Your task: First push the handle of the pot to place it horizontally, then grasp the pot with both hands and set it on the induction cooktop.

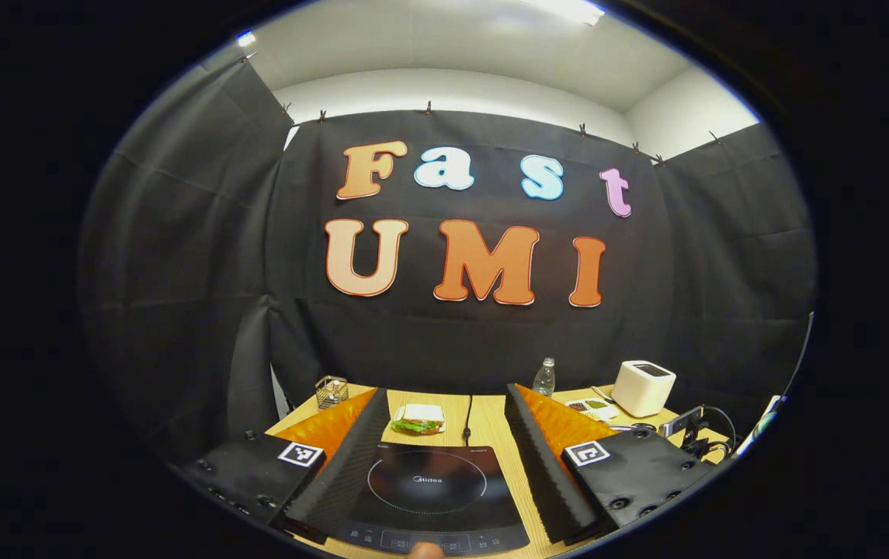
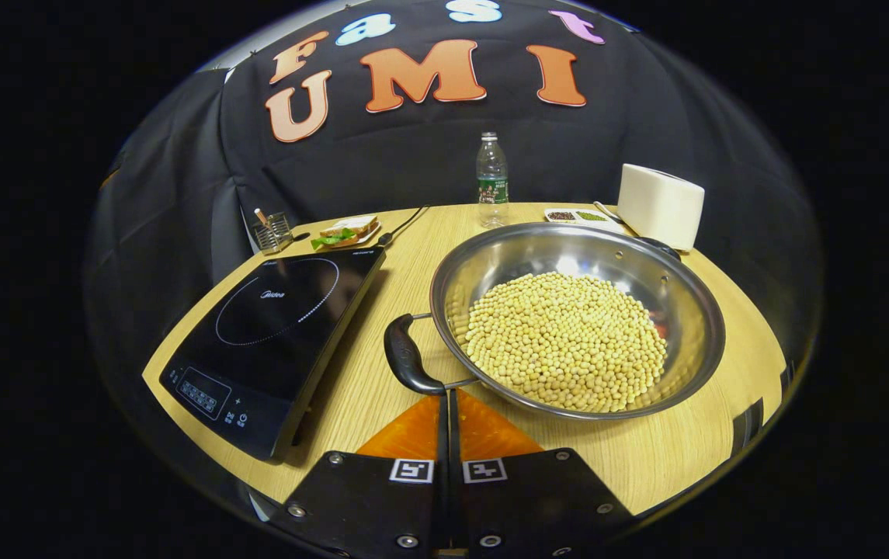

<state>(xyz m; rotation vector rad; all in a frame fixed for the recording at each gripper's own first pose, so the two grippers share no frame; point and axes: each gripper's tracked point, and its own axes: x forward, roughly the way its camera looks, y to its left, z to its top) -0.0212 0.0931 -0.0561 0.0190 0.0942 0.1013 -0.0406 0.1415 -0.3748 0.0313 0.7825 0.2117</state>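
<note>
A steel pot [image 2: 692,310] full of pale yellow beans [image 2: 568,341] stands on the wooden table, to the right of the black induction cooktop [image 2: 273,326]. Its near black handle [image 2: 405,357] points toward me at the pot's left front, and a second handle [image 2: 658,244] shows at the far rim. My right gripper [image 2: 448,397] is shut with nothing in it, its tips right at the near handle's lower end. My left gripper [image 1: 444,392] is wide open, its fingers spread to either side of the cooktop [image 1: 432,485].
At the table's far side stand a water bottle [image 2: 492,178], a white toaster [image 2: 660,203], a small tray of spices [image 2: 578,216], a sandwich on a plate [image 2: 347,230] and a wire basket [image 2: 273,231]. The cooktop's cable [image 2: 405,223] runs toward the back.
</note>
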